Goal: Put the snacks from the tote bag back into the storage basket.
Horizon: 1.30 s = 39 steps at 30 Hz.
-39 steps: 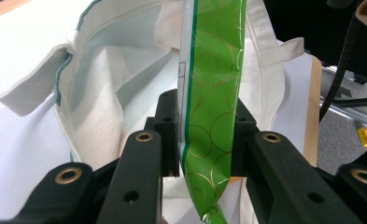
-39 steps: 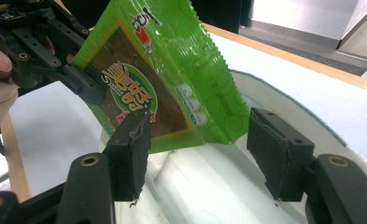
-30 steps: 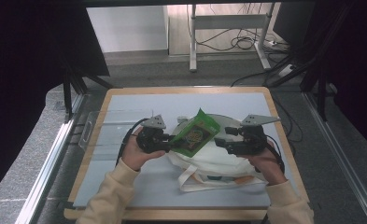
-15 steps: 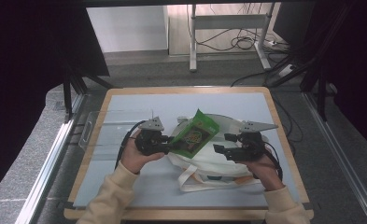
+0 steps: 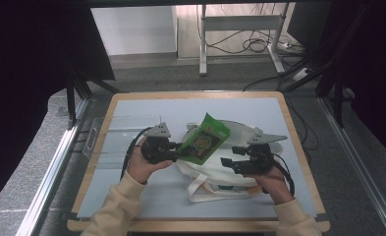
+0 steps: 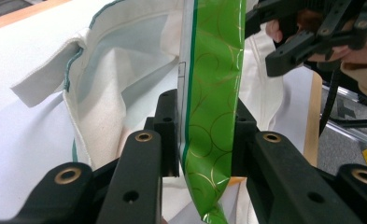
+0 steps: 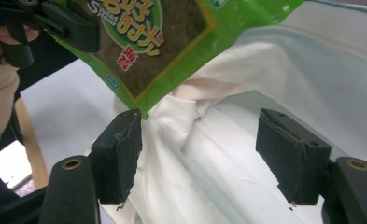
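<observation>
The step in hand looked like putting a snack into a bag. The left gripper (image 5: 173,150) held a green snack packet (image 5: 204,139) tight by one edge, with its two black jaws pressed on both sides of it, as the left gripper view showed. The packet was up in the air, tilted, just above the white cloth bag (image 5: 215,172) that lay on the pale table top (image 5: 131,191). The right gripper (image 5: 228,161) was beside the bag, close to the packet but not touching it. Its jaws had just been opening and stood wide, with nothing pinched between them; in the right gripper view only the soft folds of the bag (image 7: 204,158) lay past them, and the corner of the packet (image 7: 139,56) hung near one jaw. The bag's mouth looked floppy and partly shut. So the next move probably called for the right gripper to grab the rim of the bag and lift it, so the mouth would open. Then the left gripper could slide the packet down inside and let go.
</observation>
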Available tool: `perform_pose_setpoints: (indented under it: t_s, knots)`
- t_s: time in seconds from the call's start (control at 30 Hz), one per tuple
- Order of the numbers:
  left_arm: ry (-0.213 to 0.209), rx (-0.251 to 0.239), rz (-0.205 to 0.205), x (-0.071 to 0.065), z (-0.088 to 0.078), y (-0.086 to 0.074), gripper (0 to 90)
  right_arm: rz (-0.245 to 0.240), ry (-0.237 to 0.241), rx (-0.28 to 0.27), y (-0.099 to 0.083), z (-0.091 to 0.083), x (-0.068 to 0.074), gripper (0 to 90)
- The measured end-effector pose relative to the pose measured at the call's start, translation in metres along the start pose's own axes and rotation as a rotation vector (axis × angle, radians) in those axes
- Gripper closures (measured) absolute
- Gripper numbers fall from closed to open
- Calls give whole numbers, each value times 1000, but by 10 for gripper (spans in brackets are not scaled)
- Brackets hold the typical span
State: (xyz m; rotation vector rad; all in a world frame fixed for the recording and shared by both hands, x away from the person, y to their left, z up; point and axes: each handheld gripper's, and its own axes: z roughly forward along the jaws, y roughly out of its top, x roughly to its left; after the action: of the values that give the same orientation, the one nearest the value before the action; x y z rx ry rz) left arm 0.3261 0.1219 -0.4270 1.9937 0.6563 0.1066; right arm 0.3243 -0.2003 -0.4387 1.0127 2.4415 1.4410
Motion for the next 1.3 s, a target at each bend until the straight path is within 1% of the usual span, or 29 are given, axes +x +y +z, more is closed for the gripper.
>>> perform_pose_setpoints:
  t_s: [0.07, 0.1, 0.13, 0.2, 0.33, 0.5, 0.6, 0.8, 0.9, 0.97, 1.13, 1.23, 1.3]
  knots:
    - [0, -4, 0, 0, 0, 0, 723, 7, 13, 0, -1, 2, 2, 313]
    - [-5, -7, -8, -1, 0, 0, 723, 6, 19, 0, -1, 4, 2, 315]
    - [-14, -9, -6, -1, 0, 0, 723, 8, 31, -1, -2, 6, 3, 315]
    - [-24, -12, -7, -2, 1, 0, 723, 5, 40, 3, -3, 8, 5, 314]
    - [-30, -12, 0, -4, 2, 1, 723, 9, 75, -8, -4, 14, 7, 315]
    - [-31, -10, 4, -4, 4, 0, 723, 6, 100, -18, -5, 20, 10, 313]
    - [-42, -15, 3, -5, 5, 1, 723, -1, 106, -20, -5, 24, 10, 313]
    - [-55, -24, 10, -7, 4, 1, 723, 6, 130, -22, -6, 32, 10, 314]
    - [-65, -28, 10, -8, 5, 2, 723, -6, 148, -24, -6, 37, 13, 315]
    - [-68, -27, 11, -9, 6, 1, 723, -4, 169, -32, -5, 40, 16, 317]
    - [-88, -30, 9, -9, 7, 1, 723, -20, 175, -26, -4, 49, 20, 337]
    - [-90, -25, 13, -10, 8, 1, 722, -31, 180, -30, -4, 50, 22, 390]
    - [-92, -28, 11, -9, 9, 1, 722, -38, 175, -40, -4, 50, 23, 404]
